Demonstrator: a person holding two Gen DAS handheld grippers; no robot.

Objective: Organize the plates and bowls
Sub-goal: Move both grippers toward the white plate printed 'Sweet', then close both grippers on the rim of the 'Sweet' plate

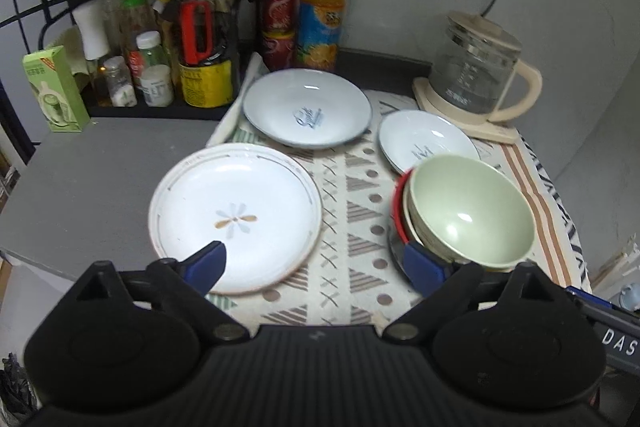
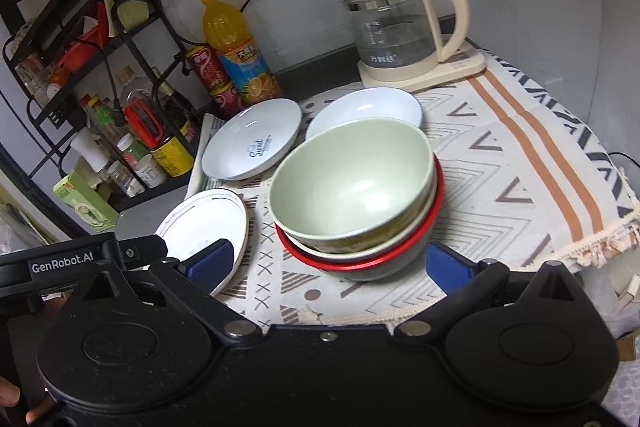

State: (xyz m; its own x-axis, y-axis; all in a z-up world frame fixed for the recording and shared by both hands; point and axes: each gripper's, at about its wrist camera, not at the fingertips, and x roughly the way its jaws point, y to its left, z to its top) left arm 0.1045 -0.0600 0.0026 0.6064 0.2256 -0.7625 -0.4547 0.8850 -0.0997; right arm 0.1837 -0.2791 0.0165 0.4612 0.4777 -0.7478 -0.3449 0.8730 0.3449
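Blue-padded fingers of the left gripper (image 1: 316, 265) sit nearest the lens in the left wrist view, spread wide apart w/ nothing between them. At 11 o'clock off the left pad lies the white ceramic plate with a brown-and-blue flower mark (image 1: 236, 217), half on the grey counter (image 1: 80, 179), half on the patterned cloth (image 1: 352, 211). At 12 o'clock sits the pale blue plate with dark script (image 1: 308, 109); at 1 o'clock a smaller pale blue plate (image 1: 424, 143), partly hidden behind the stack. Pale green bowl (image 1: 472, 211) tops a nest of a cream bowl and a red-rimmed bowl (image 1: 398, 211) at 2 o'clock, just beside the right pad.

Right wrist view: right gripper (image 2: 330, 263) also stands wide apart, empty, bowl stack centred at 12 o'clock just ahead of it. Flower plate at 10 o'clock, script plate at 11, glass kettle with cream handle (image 2: 400, 31) at 1 o'clock.

Judgement: bowls look nested already; plates remain loose. Next move prob. calls for gripping a plate rim, e.g. the small one, and stacking it by size.
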